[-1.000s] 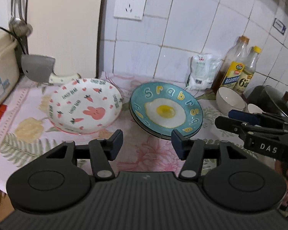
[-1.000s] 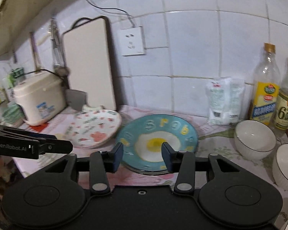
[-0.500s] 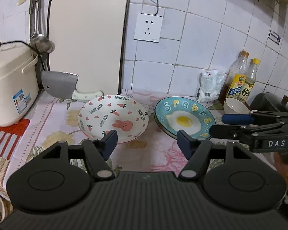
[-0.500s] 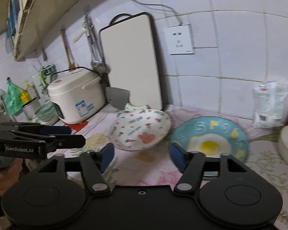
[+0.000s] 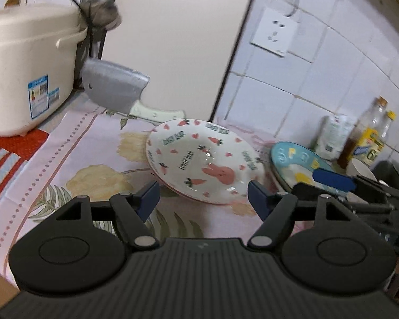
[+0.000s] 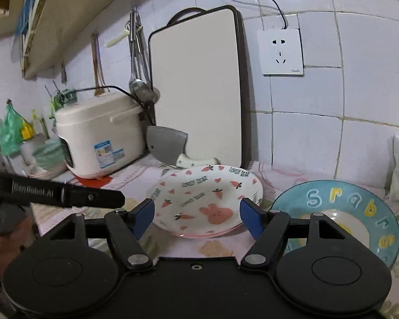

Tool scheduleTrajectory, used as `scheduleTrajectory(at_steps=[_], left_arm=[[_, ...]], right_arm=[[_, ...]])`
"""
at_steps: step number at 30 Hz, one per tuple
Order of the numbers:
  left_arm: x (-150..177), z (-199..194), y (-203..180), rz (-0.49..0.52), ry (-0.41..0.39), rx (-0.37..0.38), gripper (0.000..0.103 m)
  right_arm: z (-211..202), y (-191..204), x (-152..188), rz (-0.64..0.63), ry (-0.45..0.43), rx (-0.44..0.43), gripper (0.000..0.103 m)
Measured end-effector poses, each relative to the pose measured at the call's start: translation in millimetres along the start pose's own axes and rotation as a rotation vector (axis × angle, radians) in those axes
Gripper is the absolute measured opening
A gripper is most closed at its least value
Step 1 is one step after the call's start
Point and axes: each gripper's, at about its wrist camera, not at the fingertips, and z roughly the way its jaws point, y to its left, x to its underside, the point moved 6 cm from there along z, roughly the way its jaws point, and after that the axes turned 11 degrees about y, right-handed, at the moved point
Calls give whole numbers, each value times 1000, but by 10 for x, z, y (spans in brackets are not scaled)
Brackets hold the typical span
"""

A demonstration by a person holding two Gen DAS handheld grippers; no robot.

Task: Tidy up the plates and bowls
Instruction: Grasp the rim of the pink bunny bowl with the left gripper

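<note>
A white plate with pink rabbit and carrot prints (image 5: 203,159) lies on the flowered cloth; it also shows in the right wrist view (image 6: 207,199). To its right lies a blue plate with a fried-egg picture (image 5: 298,164) (image 6: 340,212). My left gripper (image 5: 203,198) is open and empty, just in front of the rabbit plate. My right gripper (image 6: 196,218) is open and empty, also just in front of the rabbit plate. A white bowl (image 5: 361,166) sits far right, partly hidden by the right gripper.
A white rice cooker (image 5: 21,61) (image 6: 98,135) stands at the left. A cleaver (image 5: 117,90) (image 6: 167,146) leans on an upright cutting board (image 5: 183,40) (image 6: 196,90) at the wall. Oil bottles (image 5: 369,135) and a white bag (image 5: 332,135) stand at the back right.
Both grippers have swung left, from facing the blue egg plate to facing the rabbit plate, and moved closer to it. Their jaws have opened wider.
</note>
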Motion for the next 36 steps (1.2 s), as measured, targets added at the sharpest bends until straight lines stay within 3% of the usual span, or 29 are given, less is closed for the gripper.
scheduleTrajectory(at_steps=[4, 7, 11, 15, 20, 23, 26, 31, 36], left_arm=[[-92, 229, 159, -21, 2, -12, 71], [-125, 367, 218, 21, -29, -77, 70], [-164, 539, 272, 75, -61, -149, 69], [-166, 682, 369, 33, -24, -141, 68], [-209, 807, 437, -18, 10, -125, 53], [-224, 861, 465, -43, 31, -113, 34], [-208, 931, 510, -72, 71, -88, 22], [-210, 939, 495, -54, 71, -80, 20], [-209, 992, 513, -74, 81, -69, 20]], right_arm=[[181, -37, -7, 28, -9, -19, 76], [265, -36, -11, 46, 26, 5, 76], [352, 8, 21, 112, 70, -50, 76], [472, 42, 97, 172, 106, -36, 75], [657, -5, 173, 303, 145, -14, 74], [765, -44, 205, 366, 150, -11, 70], [877, -133, 233, 419, 152, 23, 62], [1028, -320, 272, 493, 156, 44, 40], [1114, -407, 232, 495, 134, 72, 34]])
